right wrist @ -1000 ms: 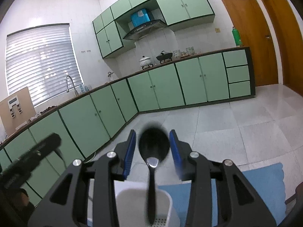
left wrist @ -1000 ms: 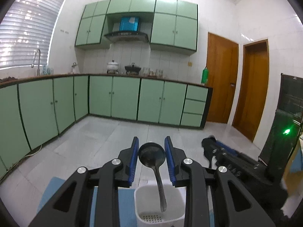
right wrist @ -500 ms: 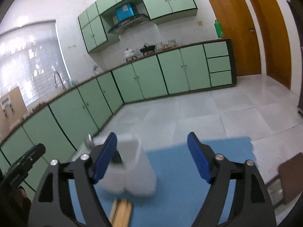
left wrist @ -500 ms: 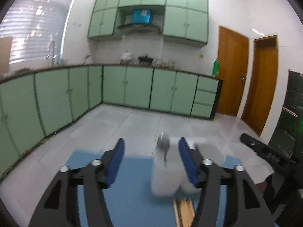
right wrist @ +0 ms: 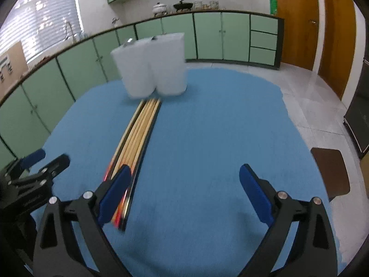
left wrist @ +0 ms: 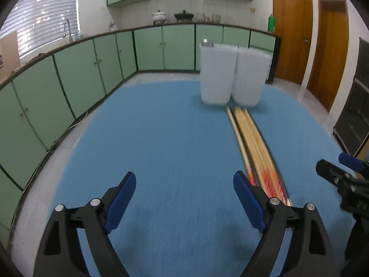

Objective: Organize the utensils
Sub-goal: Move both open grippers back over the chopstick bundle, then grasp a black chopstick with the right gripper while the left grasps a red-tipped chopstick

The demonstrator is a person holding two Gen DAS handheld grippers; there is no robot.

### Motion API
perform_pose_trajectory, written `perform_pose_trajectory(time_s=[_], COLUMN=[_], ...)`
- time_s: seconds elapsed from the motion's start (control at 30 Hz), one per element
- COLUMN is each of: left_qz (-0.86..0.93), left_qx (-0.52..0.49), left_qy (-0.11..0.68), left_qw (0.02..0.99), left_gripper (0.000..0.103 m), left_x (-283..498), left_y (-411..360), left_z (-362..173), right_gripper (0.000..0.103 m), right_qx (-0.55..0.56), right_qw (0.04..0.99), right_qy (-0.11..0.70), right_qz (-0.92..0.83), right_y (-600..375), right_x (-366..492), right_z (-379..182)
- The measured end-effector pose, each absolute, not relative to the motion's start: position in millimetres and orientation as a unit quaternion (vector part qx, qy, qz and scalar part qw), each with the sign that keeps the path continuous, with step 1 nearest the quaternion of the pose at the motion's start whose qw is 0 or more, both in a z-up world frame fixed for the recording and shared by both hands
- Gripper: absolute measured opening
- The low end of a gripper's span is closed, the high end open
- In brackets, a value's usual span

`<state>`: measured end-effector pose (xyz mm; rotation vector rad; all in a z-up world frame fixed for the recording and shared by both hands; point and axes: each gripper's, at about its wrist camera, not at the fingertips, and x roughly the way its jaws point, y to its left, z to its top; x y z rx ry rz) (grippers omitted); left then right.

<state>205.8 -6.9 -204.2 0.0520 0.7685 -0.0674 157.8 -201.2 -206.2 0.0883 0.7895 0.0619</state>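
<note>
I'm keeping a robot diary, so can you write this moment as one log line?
left gripper: open, empty | right gripper: open, empty | chopsticks: lying on blue mat | white holder: upright, spoon tips showing

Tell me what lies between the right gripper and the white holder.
Right wrist view: only bare blue mat separates right gripper from white holder; chopsticks lie just left.

White two-compartment utensil holder [left wrist: 231,76] [right wrist: 152,67] upright at far side of blue mat, slightly blurred. Metal utensil tip [left wrist: 206,42] pokes above left compartment rim. Bundle of wooden chopsticks [left wrist: 256,143] [right wrist: 136,136] flat on mat, parallel, far ends just beside holder base, near ends red-patterned.
</note>
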Motion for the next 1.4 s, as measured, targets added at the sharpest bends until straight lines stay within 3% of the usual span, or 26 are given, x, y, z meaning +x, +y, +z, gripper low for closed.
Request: perform_pose_trajectory(time_s=[0.07,0.13,0.4,0.87,1.07,1.13,1.4], left_qz=[-0.034,-0.03,-0.022,-0.014,-0.015,-0.016,-0.044], left_qx=[0.025,0.032,0.024,0.005,0.008,0.01,0.017], left_qy=[0.385,0.39,0.402,0.412,0.409,0.41,0.413], left_qw=[0.922,0.92,0.915,0.911,0.912,0.912,0.909], left_gripper=[0.085,0.085,0.085,0.085,0.085,0.085,0.085], left_x=[195,185,173,173,172,172,172], left_y=[-9,-10,-10,2,2,1,-12], left_z=[-211,-218,-224,-225,-224,-225,-224], right_gripper=[0.09,0.077,0.051,0.042,0.026,0.009,0.006], right_qx=[0.044,0.049,0.031,0.034,0.033,0.033,0.043], right_qw=[0.918,0.913,0.895,0.899,0.894,0.894,0.897], right_qy=[0.392,0.402,0.438,0.431,0.439,0.439,0.434], right_qz=[0.038,0.053,0.079,0.066,0.083,0.085,0.075], right_y=[-193,-186,-161,-175,-164,-163,-174], right_x=[143,134,126,118,120,120,118], right_z=[-213,-218,-232,-225,-229,-228,-227])
